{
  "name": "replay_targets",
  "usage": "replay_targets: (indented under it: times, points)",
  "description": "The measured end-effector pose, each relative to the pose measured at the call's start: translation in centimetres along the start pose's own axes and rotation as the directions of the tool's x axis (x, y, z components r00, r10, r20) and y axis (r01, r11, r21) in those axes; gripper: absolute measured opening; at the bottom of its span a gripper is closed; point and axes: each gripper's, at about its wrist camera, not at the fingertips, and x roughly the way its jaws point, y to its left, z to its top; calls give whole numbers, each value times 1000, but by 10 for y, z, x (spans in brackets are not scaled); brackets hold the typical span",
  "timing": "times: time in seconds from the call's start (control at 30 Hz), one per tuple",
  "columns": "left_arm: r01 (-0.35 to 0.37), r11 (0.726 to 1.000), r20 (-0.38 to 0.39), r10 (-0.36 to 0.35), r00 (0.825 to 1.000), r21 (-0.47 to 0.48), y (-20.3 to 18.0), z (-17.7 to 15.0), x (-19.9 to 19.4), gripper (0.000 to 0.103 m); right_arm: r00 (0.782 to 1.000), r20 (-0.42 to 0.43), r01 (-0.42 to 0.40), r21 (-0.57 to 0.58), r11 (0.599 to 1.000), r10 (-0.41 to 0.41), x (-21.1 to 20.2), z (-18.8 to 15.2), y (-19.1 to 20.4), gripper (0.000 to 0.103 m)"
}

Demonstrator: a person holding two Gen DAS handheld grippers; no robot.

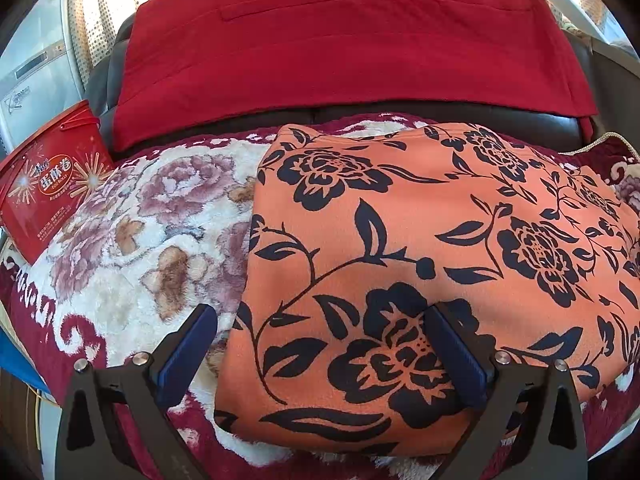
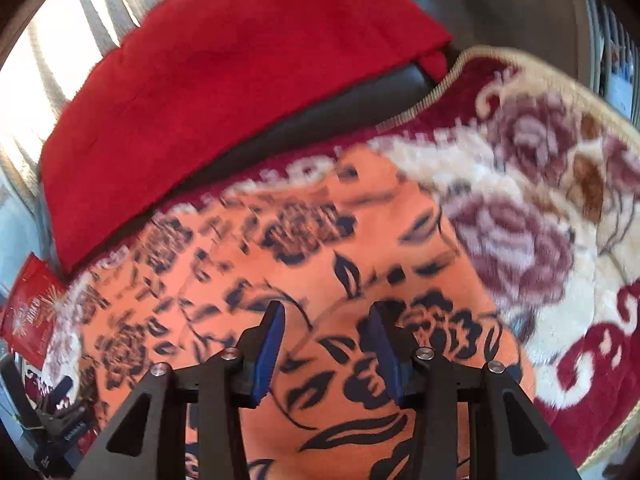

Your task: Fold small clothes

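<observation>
Left gripper [image 1: 320, 344]: jaws spread wide above the near left corner of the orange floral garment [image 1: 420, 248], gripping nothing. Right gripper [image 2: 328, 340]: jaws partly open over the same garment, nothing between them; contact cannot be determined through blur. The garment lies folded on a plush floral blanket [image 1: 132, 220], toward its right side. A red cloth [image 1: 340, 48] is draped over the dark seat back. A red egg-roll box [image 1: 48, 184] stands at the blanket's left edge, contents not visible.
</observation>
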Motion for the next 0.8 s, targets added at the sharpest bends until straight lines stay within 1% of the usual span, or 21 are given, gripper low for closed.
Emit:
replay_targets:
  times: [0.03,0.1,0.13,0.17,0.2,0.23,0.3,0.4,0.43,0.47,0.57,0.63,0.67,0.7,0.73,0.77,0.8]
  points:
    - [1,1000,-1,-1,1000,0,0,0,0,103,999,33,-7,-17,1000,8,-6,1,4,48]
    - [0,1000,-1,0,1000,0,0,0,0,103,998,42,-34,-39,999,36,-6,0,10,48]
    - [-1,1000,-1,1,1000,1,0,0,0,103,999,9,-49,-51,997,50,-1,-2,15,48]
    - [-1,1000,-1,1,1000,1,0,0,0,103,997,-55,-53,-62,997,50,10,-6,19,48]
    - [0,1000,-2,0,1000,2,0,0,0,103,991,-128,-43,-68,997,34,24,-11,21,48]
    - [1,1000,-3,-1,1000,1,1,0,0,103,987,-159,-25,-70,997,13,31,-16,22,48]
    - [0,1000,-4,0,1000,1,0,1,0,103,992,-128,-12,-71,997,3,26,-15,27,48]
    - [-5,1000,-5,5,1000,2,0,5,-4,103,996,-69,-58,-63,996,53,14,-12,35,48]
    - [-5,1000,6,5,1000,1,0,7,-7,103,997,-43,-71,-73,995,68,10,-11,40,48]
    - [-1,1000,32,1,999,-8,1,11,-13,103,996,-18,-90,-84,992,89,7,-10,47,48]
    - [19,998,83,-14,996,-59,7,25,-21,103,988,15,-148,-132,980,151,5,-7,70,48]
    - [-14,997,63,19,998,-75,11,31,-14,103,984,9,-173,-180,968,177,10,-6,92,48]
    - [-38,995,36,41,998,-90,14,35,-5,103,982,0,-184,-189,965,187,14,-5,101,48]
    - [-48,994,11,49,999,-103,16,36,2,103,979,-19,-202,-183,962,202,21,-4,106,48]
    - [-56,992,-23,54,998,-113,18,36,10,103,976,-37,-219,-173,960,216,26,-2,110,48]
    - [-54,991,-60,47,997,-122,19,34,18,103,972,-55,-234,-161,959,228,31,-1,114,48]
    - [-42,989,-79,31,996,-140,20,32,24,103,969,-74,-243,-151,958,234,40,1,119,48]
